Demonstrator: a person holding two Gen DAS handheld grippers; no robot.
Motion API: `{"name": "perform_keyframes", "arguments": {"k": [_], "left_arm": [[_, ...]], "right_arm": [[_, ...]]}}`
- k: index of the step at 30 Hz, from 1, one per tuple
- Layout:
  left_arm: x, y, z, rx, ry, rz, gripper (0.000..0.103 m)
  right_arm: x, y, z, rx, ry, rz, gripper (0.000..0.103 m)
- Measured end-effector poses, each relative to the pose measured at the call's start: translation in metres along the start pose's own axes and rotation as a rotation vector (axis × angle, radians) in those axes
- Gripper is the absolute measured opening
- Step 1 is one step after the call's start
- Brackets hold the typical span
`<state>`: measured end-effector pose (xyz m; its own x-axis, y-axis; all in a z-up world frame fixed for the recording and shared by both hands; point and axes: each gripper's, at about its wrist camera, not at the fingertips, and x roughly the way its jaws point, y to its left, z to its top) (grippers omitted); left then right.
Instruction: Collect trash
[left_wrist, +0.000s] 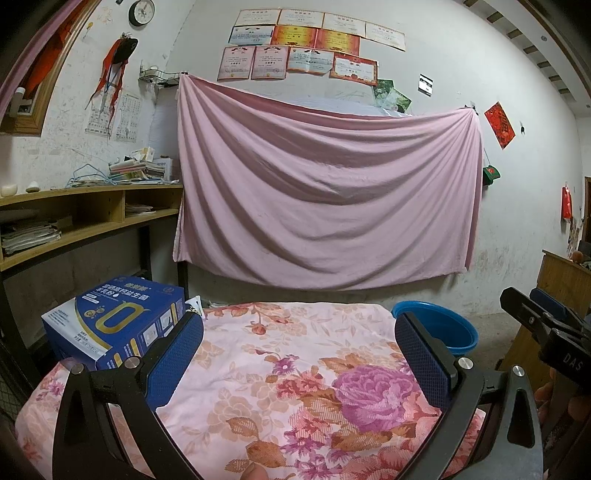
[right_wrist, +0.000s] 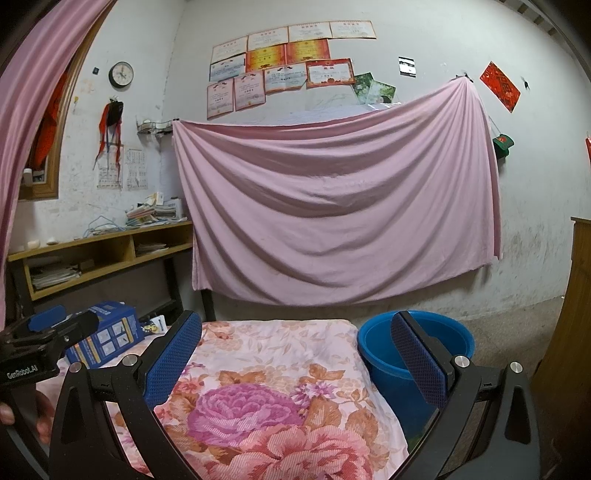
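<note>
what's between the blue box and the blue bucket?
Only the floral cloth: bare fabric runs from the blue box on its left edge to the blue bucket off its right side. Clearest in the right wrist view.

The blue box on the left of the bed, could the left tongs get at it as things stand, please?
Probably yes: the left tongs are open and empty, the blue box lies just beside their left finger, and nothing stands between.

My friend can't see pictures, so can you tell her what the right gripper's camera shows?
The open right gripper hangs over a flowery cloth with nothing between its blue fingers. A blue bucket sits to the right, a blue box to the left, and a pink sheet hangs on the wall behind.
</note>
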<state>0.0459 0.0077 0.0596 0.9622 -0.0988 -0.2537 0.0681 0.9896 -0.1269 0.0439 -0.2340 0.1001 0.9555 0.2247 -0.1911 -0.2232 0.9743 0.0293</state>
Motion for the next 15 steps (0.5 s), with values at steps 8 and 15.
{"name": "perform_keyframes", "arguments": {"k": [8, 15], "left_arm": [[0.0001, -0.0005, -0.0003, 0.0, 0.0, 0.0, 0.102], [-0.0001, -0.0026, -0.0017, 0.001, 0.001, -0.003, 0.102]], "right_arm": [[-0.0002, 0.0006, 0.0002, 0.002, 0.0, -0.001, 0.103], [-0.0007, 0.0016, -0.0002, 0.002, 0.001, -0.002, 0.103]]}}
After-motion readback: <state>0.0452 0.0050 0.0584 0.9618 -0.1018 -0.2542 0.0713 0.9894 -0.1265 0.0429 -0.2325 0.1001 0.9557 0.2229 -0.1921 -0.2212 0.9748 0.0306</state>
